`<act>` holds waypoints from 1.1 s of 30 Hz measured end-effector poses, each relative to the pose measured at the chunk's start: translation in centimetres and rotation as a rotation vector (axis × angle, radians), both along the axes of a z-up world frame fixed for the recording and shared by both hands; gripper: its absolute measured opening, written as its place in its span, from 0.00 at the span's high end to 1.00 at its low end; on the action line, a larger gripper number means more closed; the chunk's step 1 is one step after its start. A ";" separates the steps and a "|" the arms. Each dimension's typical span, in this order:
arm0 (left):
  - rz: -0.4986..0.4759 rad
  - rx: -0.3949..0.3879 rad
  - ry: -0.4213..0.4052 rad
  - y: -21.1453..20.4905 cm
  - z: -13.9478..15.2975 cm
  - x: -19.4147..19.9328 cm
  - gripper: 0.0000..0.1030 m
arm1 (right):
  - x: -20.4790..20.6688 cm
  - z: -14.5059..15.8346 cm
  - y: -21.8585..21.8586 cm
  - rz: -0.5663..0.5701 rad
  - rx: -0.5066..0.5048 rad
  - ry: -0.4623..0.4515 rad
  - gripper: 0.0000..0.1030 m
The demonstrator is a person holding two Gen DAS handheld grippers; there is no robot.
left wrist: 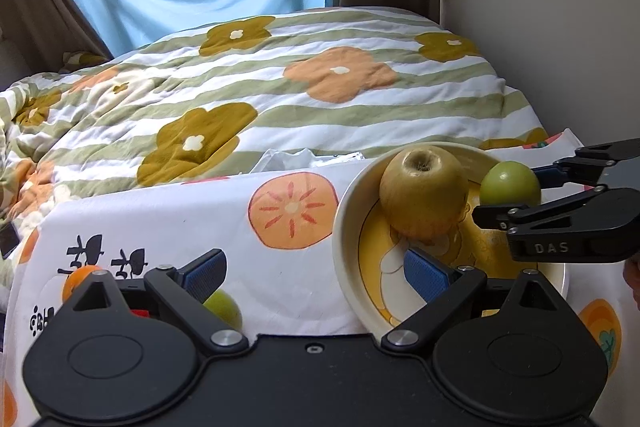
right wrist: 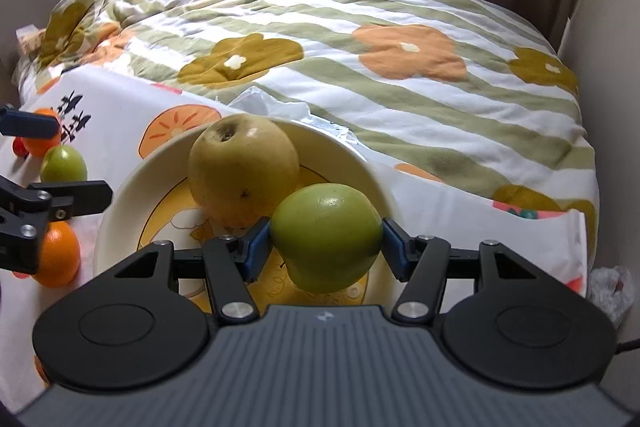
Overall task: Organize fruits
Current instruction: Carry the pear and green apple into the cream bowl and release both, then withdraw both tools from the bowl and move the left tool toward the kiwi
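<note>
A cream plate (right wrist: 120, 203) with a yellow cartoon print sits on a persimmon-print cloth; it also shows in the left wrist view (left wrist: 344, 239). A large yellow-brown pear (right wrist: 242, 169) (left wrist: 424, 191) stands on the plate. My right gripper (right wrist: 326, 241) is shut on a green apple (right wrist: 326, 237) and holds it just over the plate, right of the pear; the apple shows in the left wrist view (left wrist: 510, 183). My left gripper (left wrist: 316, 277) is open and empty, its right finger over the plate's near rim.
On the cloth left of the plate lie a small green fruit (right wrist: 64, 163) (left wrist: 224, 307), two oranges (right wrist: 58, 255) (right wrist: 42, 139) and something small and red (right wrist: 18, 146). A flowered quilt (right wrist: 360, 39) covers the bed behind. A wall (left wrist: 560, 7) stands right.
</note>
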State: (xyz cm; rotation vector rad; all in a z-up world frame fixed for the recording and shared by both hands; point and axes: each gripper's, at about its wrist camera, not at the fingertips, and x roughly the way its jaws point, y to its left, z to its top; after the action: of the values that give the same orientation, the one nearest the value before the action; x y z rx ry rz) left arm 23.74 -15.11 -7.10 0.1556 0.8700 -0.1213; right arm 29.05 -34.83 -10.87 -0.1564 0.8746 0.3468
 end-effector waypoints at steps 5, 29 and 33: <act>0.014 0.000 -0.012 0.4 0.4 -0.6 0.05 | -1.1 0.4 0.5 0.006 -0.070 -0.082 0.09; 0.166 -0.056 -0.131 2.7 7.3 -10.0 0.05 | -8.5 8.7 -3.3 -0.185 0.079 -0.030 0.00; 0.175 -0.057 -0.159 3.9 8.4 -12.3 0.05 | -11.0 10.3 -2.9 -0.217 0.101 -0.038 0.00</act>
State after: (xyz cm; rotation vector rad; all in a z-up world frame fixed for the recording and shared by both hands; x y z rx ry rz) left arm 11.42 -11.19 1.33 0.0351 0.7170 0.0295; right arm 18.00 -37.70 -0.55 0.0257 0.8257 0.1839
